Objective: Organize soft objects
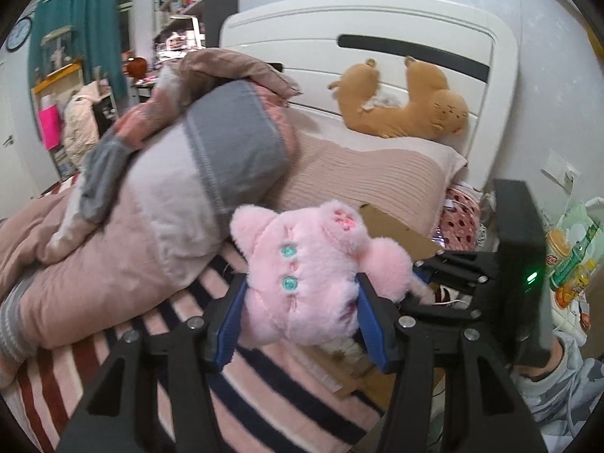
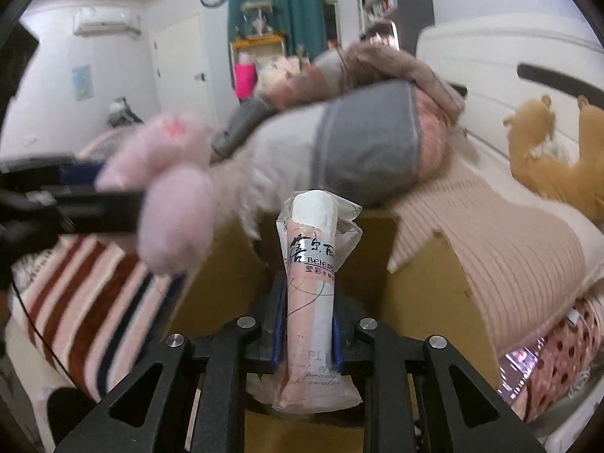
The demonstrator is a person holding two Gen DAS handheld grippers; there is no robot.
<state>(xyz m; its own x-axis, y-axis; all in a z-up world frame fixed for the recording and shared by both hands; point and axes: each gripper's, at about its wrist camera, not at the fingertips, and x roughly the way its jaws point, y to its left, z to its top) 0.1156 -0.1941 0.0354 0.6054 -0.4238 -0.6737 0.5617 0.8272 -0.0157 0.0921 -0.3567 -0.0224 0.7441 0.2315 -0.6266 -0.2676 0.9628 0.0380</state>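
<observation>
My left gripper is shut on a pink plush cat and holds it above the striped bed sheet. The plush also shows blurred at the left of the right wrist view, with the left gripper behind it. My right gripper is shut on a plastic-wrapped pink and white roll, held upright over a cardboard box. The right gripper shows at the right of the left wrist view. A brown plush bear lies against the white headboard.
A rolled pink and grey quilt lies on the bed to the left. A ribbed pink pillow sits beneath the bear. Bottles and packets stand at the right. Shelves and a teal curtain are in the background.
</observation>
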